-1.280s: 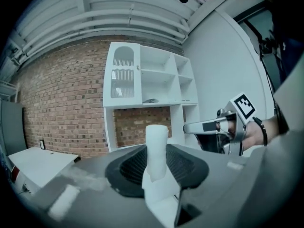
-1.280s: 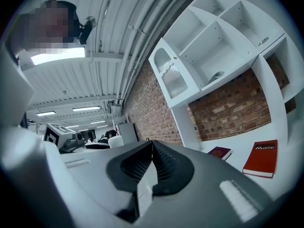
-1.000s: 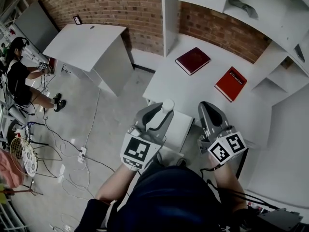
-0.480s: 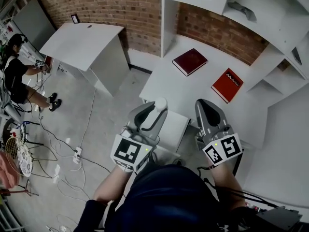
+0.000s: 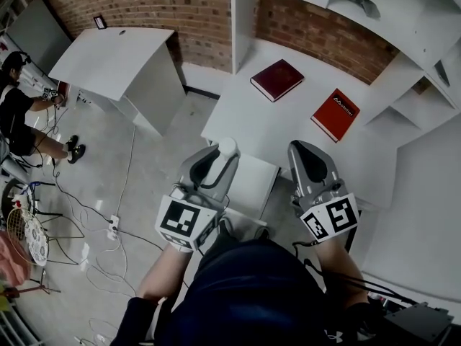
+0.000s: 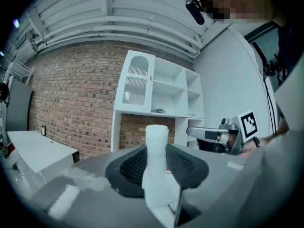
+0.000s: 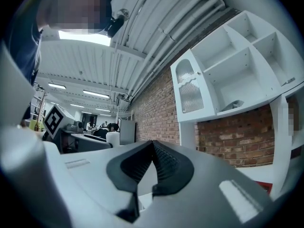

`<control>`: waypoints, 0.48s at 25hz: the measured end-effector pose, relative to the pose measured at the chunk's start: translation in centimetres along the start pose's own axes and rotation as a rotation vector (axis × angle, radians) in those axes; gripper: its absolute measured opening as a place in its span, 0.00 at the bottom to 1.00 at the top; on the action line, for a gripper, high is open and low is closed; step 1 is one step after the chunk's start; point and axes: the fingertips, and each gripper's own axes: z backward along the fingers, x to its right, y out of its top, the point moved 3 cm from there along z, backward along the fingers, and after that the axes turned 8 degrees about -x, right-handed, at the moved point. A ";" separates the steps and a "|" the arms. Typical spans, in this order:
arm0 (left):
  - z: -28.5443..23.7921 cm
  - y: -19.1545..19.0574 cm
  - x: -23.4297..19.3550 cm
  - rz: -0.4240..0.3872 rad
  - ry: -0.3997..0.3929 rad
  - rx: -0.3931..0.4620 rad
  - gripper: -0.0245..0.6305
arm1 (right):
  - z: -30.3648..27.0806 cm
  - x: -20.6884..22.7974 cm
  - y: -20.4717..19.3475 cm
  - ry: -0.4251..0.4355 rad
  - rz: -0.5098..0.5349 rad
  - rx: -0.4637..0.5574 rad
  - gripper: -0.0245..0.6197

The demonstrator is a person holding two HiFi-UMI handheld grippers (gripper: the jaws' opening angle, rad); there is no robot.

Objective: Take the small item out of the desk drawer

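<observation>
My left gripper [image 5: 222,155] is shut on a small white cylinder [image 5: 227,148], held upright over the left corner of the open white drawer [image 5: 253,182]. In the left gripper view the cylinder [image 6: 156,156] stands up between the dark pads of that gripper [image 6: 156,170]. My right gripper [image 5: 302,153] hovers at the drawer's right side, over the front edge of the white desk [image 5: 288,132]. In the right gripper view the pads of the right gripper [image 7: 152,167] meet with nothing between them. The drawer's inside is mostly hidden.
A dark red book [image 5: 276,79] and a red book [image 5: 336,114] lie on the desk, under white shelves [image 5: 403,20]. A second white desk [image 5: 115,52] stands at left. A person [image 5: 18,114] sits far left. Cables [image 5: 108,229] run over the floor.
Both grippers have drifted a little left and up in the head view. The left one keeps hold of the white cylinder; the right stays shut.
</observation>
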 end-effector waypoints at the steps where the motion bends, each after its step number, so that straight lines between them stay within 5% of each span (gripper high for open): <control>1: 0.0 -0.1 -0.1 -0.001 0.000 -0.002 0.24 | 0.0 0.0 0.0 -0.002 0.001 -0.002 0.04; 12: 0.0 -0.8 -0.7 -0.008 -0.005 -0.012 0.24 | -0.3 -0.2 -0.5 -0.003 -0.003 -0.011 0.04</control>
